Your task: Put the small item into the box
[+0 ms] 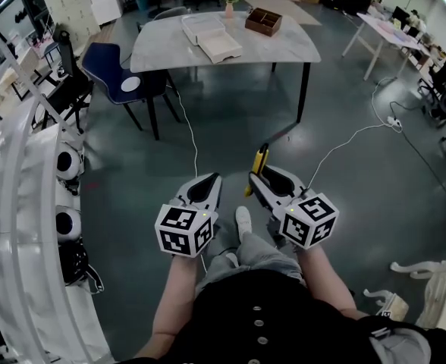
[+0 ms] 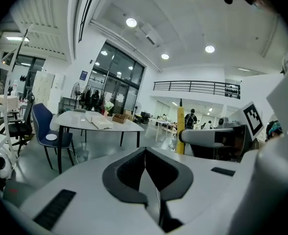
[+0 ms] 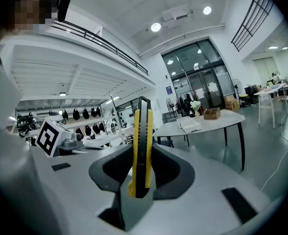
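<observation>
The table (image 1: 284, 44) with a white box (image 1: 219, 48) and a brown box (image 1: 263, 21) is seen well ahead, so only the pick-up is judged done; carrying and placing are left. The left gripper (image 2: 145, 155) is clenched on nothing. The knife (image 3: 141, 146) is clamped in the right gripper (image 3: 142, 173), with its long axis laid along the jaws and its far end pointed past them toward the table.

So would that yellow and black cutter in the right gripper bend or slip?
The cutter looks like hard plastic, so probably stiff. Slim and clamped in the right gripper, it is likely light, though it might pivot if bumped.
</observation>
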